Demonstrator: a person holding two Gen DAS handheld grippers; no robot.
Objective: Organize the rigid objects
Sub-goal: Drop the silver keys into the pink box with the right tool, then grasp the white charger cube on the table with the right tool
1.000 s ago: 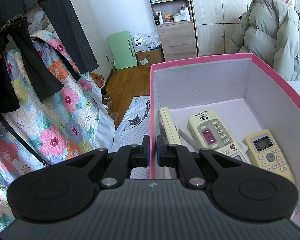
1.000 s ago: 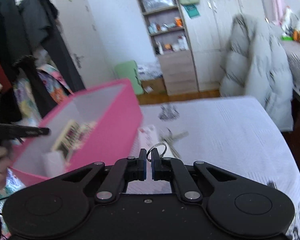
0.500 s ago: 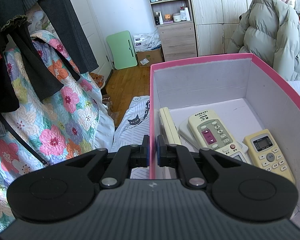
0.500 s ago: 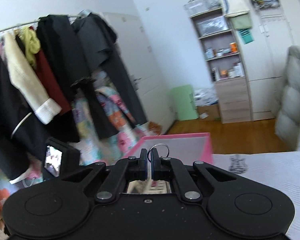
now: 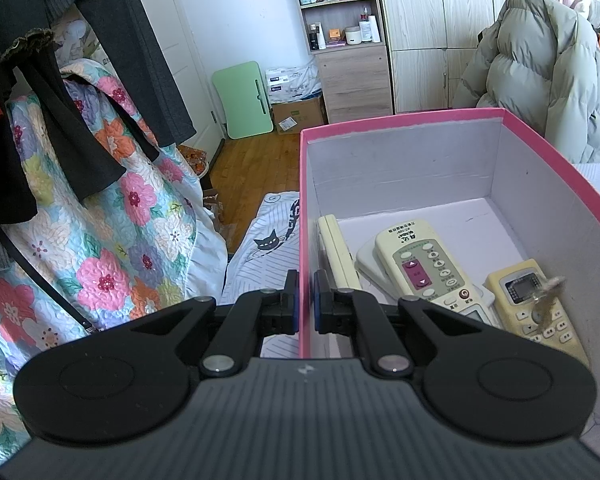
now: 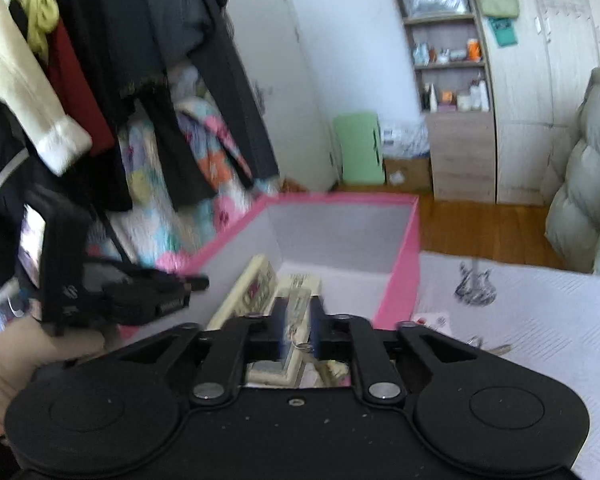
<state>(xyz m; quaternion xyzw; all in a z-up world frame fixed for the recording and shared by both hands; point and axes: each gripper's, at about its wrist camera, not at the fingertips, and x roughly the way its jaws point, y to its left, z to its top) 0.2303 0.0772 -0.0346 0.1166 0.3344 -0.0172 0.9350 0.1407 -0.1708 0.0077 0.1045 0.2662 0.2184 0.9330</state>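
Observation:
The pink box [image 5: 400, 117] holds a white remote [image 5: 422, 268], a yellow remote [image 5: 558, 334] and a cream remote [image 5: 338, 252] standing against its left wall. My left gripper [image 5: 306, 304] is shut on that left wall. A blurred bunch of keys [image 5: 548, 296] hangs just above the yellow remote. In the right wrist view my right gripper [image 6: 298, 320] is over the pink box [image 6: 340, 198]. Its jaws are opening, and the key ring [image 6: 302, 346] shows loose between and below the pads. The left gripper [image 6: 196, 282] reaches in from the left.
The box rests on a white bedsheet [image 6: 540, 320] with a small card [image 6: 432, 318] and a metal item [image 6: 492, 346] near it. Hanging clothes [image 5: 60, 80] and a floral quilt [image 5: 100, 240] stand left. A puffer jacket [image 5: 540, 80] and shelves [image 5: 340, 20] are behind.
The right gripper swung from the bed to above the box with the key ring, then its jaws parted and the keys appeared inside the box. The left gripper kept still.

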